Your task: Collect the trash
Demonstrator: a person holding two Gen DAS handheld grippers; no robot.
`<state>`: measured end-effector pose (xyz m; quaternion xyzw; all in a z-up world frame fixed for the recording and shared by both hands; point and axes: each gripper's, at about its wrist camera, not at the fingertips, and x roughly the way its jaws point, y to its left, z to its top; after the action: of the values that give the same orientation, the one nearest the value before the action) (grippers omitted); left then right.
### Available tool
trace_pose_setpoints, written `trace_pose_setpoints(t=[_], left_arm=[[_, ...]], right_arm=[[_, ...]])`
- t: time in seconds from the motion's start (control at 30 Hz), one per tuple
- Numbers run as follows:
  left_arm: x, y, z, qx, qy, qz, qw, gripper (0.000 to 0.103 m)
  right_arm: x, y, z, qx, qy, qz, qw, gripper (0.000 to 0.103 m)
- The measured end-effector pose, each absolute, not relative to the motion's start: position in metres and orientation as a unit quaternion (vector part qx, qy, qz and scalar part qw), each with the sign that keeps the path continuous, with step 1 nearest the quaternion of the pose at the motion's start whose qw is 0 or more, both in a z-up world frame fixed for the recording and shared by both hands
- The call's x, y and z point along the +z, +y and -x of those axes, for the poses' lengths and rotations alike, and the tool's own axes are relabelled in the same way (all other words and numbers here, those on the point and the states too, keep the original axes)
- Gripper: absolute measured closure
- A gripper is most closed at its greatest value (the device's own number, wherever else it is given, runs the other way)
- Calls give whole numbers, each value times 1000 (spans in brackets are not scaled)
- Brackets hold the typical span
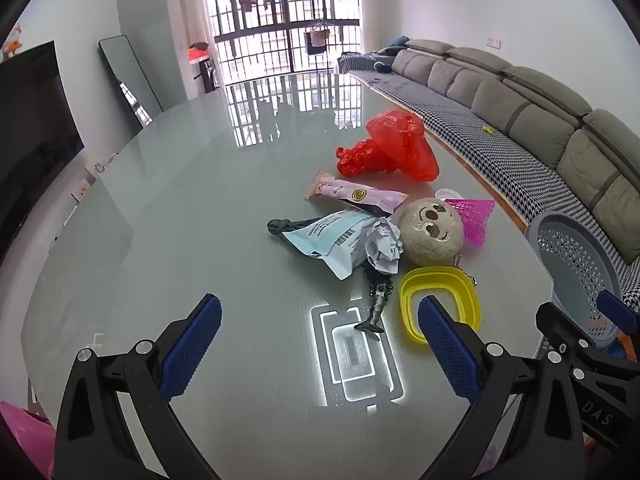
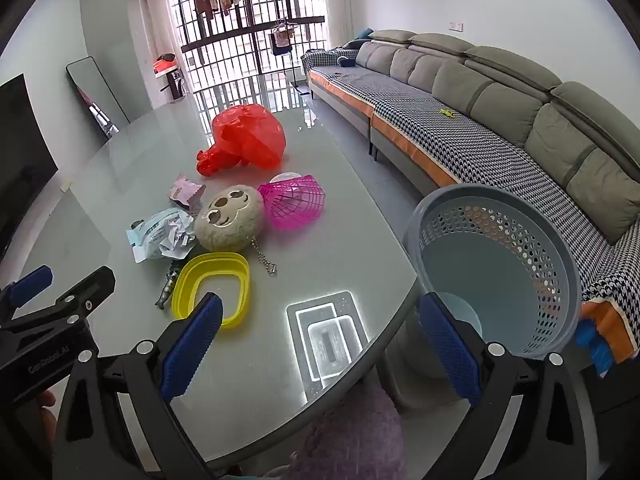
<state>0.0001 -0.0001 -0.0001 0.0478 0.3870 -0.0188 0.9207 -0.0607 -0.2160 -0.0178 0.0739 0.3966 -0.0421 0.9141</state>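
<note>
On the grey glass table [image 1: 192,240] lies a cluster: a red plastic bag [image 1: 394,146], a purple snack wrapper [image 1: 356,194], a pale blue mailer bag [image 1: 326,240] and crumpled paper [image 1: 382,246]. The same cluster shows in the right wrist view: red bag [image 2: 246,138], wrapper [image 2: 186,192], mailer [image 2: 154,236], paper [image 2: 176,238]. My left gripper [image 1: 320,320] is open and empty, near the table's front, short of the cluster. My right gripper [image 2: 320,318] is open and empty over the table's right front edge, beside the grey perforated bin [image 2: 496,268].
A round plush toy [image 1: 430,232], pink mesh basket [image 1: 474,216], yellow ring-shaped lid [image 1: 440,304] and dark toy figure [image 1: 378,300] lie among the trash. The bin [image 1: 576,264] stands off the table's right edge. A long sofa [image 2: 500,120] runs along the right.
</note>
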Motion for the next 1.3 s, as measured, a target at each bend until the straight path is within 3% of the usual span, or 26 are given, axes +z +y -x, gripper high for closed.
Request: trace_pose_setpoints(t=[1.3], left_arm=[[0, 1, 1, -19, 384, -48, 922, 6]], right_arm=[[-16, -215, 65, -45, 396, -70, 915, 9]])
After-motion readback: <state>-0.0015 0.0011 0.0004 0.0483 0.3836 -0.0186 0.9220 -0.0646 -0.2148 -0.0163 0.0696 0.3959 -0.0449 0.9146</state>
